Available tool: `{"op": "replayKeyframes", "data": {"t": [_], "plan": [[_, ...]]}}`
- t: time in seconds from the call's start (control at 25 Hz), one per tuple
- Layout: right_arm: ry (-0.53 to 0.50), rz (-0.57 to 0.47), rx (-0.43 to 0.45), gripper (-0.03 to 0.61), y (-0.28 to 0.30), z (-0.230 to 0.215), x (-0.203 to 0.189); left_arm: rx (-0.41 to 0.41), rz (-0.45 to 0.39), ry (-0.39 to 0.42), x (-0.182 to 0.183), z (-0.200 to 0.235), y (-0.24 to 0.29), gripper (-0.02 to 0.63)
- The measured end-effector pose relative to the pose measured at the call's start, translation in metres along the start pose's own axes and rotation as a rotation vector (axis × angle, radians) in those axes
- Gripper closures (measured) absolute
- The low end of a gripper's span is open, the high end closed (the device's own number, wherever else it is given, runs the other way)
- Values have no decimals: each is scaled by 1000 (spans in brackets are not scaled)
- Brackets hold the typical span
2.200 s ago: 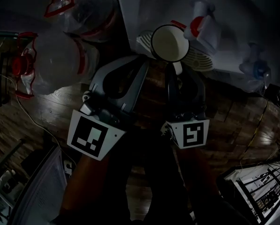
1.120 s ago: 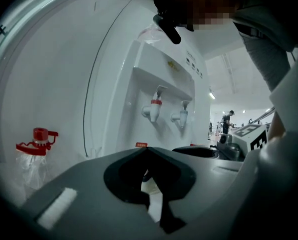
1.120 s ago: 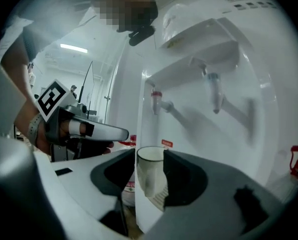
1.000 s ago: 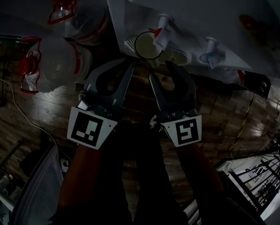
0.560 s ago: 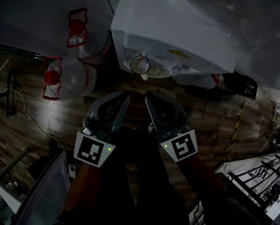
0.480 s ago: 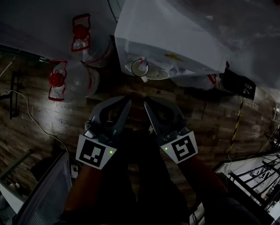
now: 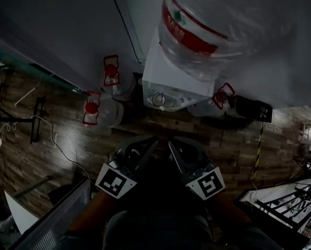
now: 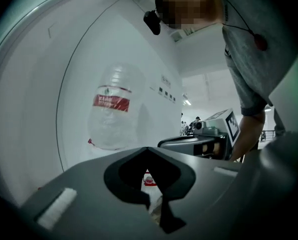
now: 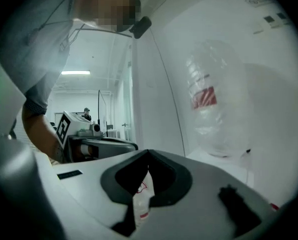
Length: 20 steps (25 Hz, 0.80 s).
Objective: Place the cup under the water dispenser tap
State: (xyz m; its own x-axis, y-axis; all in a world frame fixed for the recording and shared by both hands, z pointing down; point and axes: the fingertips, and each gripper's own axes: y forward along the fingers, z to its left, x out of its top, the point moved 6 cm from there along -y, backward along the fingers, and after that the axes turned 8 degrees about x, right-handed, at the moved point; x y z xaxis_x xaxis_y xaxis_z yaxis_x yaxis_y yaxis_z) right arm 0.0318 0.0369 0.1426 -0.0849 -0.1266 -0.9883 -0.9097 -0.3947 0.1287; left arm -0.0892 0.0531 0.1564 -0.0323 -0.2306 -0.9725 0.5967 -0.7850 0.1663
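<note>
Left claw (image 7: 145,149) is held low and near the middle of the head view, its two jaws pressed together with nothing between them. In the left gripper view the jaw tips of this claw (image 8: 148,149) meet in a point. Just beside it, the right claw (image 7: 182,152) is also closed and empty; the right gripper view shows its tips (image 9: 148,151) touching too. Both point toward a white water dispenser (image 7: 160,69) standing against a pale wall, on a dark wood floor (image 7: 66,139).

Reading the room from left to right: a thin pale cable (image 7: 46,126) trails over the floor. Two clear spare bottles (image 7: 111,111) with red handles lie beside the dispenser's left side. The cup (image 7: 158,99), seen from above as a small pale ring, stands in the recess at the front of the dispenser, well apart from both claws. The taps are too small to make out. A large clear bottle (image 7: 223,30) with a red label sits on top of the dispenser. A black box (image 7: 254,108) lies on the floor to the right.
</note>
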Motion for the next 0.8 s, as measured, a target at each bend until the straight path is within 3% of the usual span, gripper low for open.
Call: {"op": "replayKeyframes", "data": {"t": [0.24, 0.44, 0.8], "plan": [[-28, -33, 8, 563, -33, 21, 76, -55, -9, 18, 78, -31, -21, 606], [-65, -56, 19, 563, -47, 26, 123, -90, -65, 36, 125, -52, -21, 606], [-85, -88, 49, 563, -64, 24, 159, -110, -77, 70, 158, -69, -23, 606]]}}
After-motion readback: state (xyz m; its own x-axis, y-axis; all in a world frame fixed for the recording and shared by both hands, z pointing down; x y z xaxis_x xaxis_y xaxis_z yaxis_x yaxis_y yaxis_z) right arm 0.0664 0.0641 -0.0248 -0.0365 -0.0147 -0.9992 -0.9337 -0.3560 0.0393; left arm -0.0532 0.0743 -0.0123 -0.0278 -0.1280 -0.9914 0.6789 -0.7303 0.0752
